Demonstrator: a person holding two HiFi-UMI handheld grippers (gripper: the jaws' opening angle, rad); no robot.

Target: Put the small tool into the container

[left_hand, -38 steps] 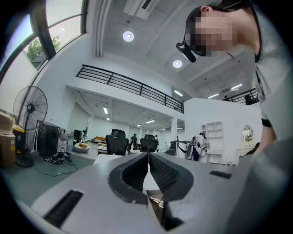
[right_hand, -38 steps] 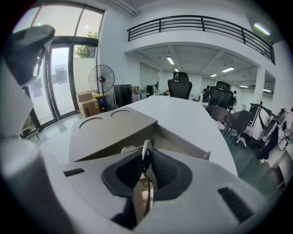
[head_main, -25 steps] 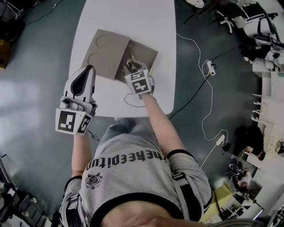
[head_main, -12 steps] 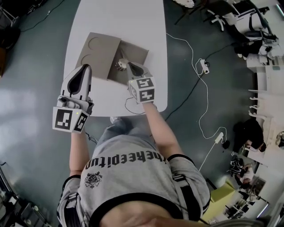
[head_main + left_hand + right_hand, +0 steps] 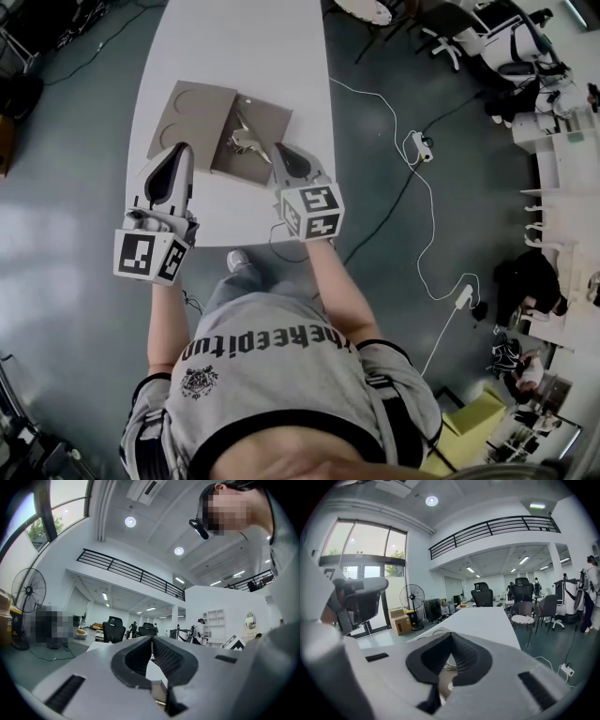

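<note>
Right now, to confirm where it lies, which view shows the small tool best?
Head view: the small tool lies in plain sight inside the cardboard box. Neither gripper view shows it clearly.

A small silvery tool (image 5: 246,141) lies inside the open, flat brown cardboard container (image 5: 273,116), its lid folded leftward.

**Materials and finishes.** Your left tongs (image 5: 153,650) and right tongs (image 5: 452,650) have smooth, matt grey plastic shells. Their black pads (image 5: 169,658) are ribbed and look rubbery. The bench (image 5: 234,56) has a smooth white top with a faint sheen. The box (image 5: 272,117) is matt brown cardboard. The tool (image 5: 246,142) is bright, shiny metal. The floor (image 5: 56,187) is polished grey and reflects light.
</note>
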